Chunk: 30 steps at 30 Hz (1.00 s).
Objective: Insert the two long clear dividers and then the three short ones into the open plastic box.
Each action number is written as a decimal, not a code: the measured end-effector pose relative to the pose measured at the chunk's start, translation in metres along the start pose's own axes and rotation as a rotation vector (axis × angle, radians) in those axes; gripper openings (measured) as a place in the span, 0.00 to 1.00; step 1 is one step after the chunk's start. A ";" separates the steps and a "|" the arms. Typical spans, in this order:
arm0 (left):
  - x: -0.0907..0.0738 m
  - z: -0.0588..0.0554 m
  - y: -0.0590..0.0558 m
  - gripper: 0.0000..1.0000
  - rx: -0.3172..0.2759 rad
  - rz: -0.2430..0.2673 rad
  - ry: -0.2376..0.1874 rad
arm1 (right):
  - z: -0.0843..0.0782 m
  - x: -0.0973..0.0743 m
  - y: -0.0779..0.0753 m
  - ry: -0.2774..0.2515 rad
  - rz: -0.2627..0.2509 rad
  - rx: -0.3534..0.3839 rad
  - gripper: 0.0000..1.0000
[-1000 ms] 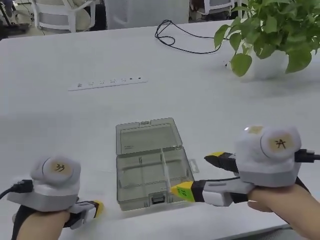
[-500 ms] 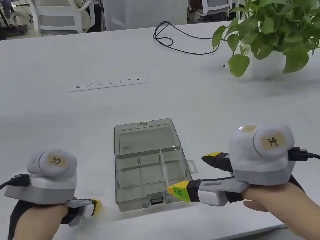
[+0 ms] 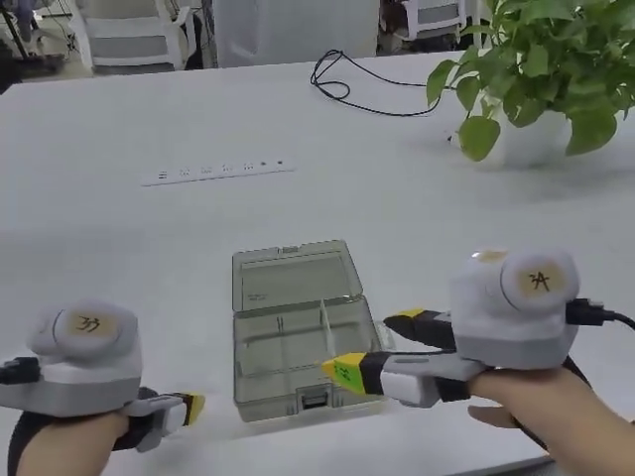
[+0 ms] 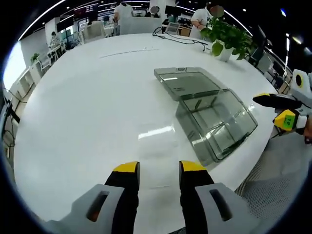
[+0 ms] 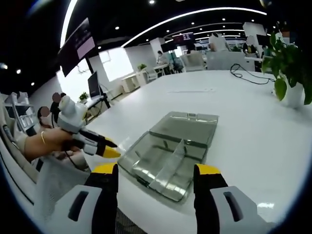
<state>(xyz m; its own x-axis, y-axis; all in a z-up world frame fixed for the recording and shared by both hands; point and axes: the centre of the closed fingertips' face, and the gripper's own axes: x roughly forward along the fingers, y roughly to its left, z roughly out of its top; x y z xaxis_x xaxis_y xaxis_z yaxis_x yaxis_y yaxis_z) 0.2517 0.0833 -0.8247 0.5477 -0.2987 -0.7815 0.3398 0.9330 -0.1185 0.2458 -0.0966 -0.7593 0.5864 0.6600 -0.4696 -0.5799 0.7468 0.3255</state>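
The clear plastic box (image 3: 288,349) lies open near the table's front edge, its lid (image 3: 293,273) laid flat behind it. One long clear divider (image 3: 325,337) stands lengthwise in the tray. My right gripper (image 3: 375,345) hovers open at the box's right front corner, nothing between its yellow-tipped fingers. My left gripper (image 3: 189,409) sits open and empty, left of the box and apart from it. In the right gripper view the box (image 5: 146,158) with its divider (image 5: 170,163) lies just ahead of my right gripper (image 5: 156,168). In the left gripper view the box (image 4: 219,122) is ahead to the right of my left gripper (image 4: 159,168).
A white power strip (image 3: 218,171) lies further back on the white table (image 3: 119,248). A black cable (image 3: 357,84) loops at the far edge. A potted plant (image 3: 541,69) stands at the back right. The table's front edge runs just below both grippers.
My right gripper has edged left, closer to the box's right front corner. The left gripper has stayed about where it was. The box has not moved.
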 end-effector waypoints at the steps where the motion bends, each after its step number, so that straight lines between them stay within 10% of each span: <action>1: -0.003 0.003 -0.001 0.30 -0.009 -0.002 -0.017 | 0.002 0.002 0.004 -0.012 0.013 0.024 0.63; 8: -0.022 0.015 -0.020 0.30 -0.098 -0.057 -0.125 | 0.020 0.015 0.026 -0.086 0.073 0.132 0.56; 30: -0.069 0.052 -0.073 0.30 -0.061 -0.199 -0.385 | 0.039 0.044 0.078 -0.161 0.205 0.283 0.29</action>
<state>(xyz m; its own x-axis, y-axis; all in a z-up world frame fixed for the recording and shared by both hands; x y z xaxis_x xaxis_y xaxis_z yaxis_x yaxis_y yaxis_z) 0.2291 0.0258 -0.7298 0.7253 -0.5158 -0.4560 0.4280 0.8566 -0.2881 0.2483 -0.0060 -0.7223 0.5690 0.7854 -0.2438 -0.5283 0.5763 0.6235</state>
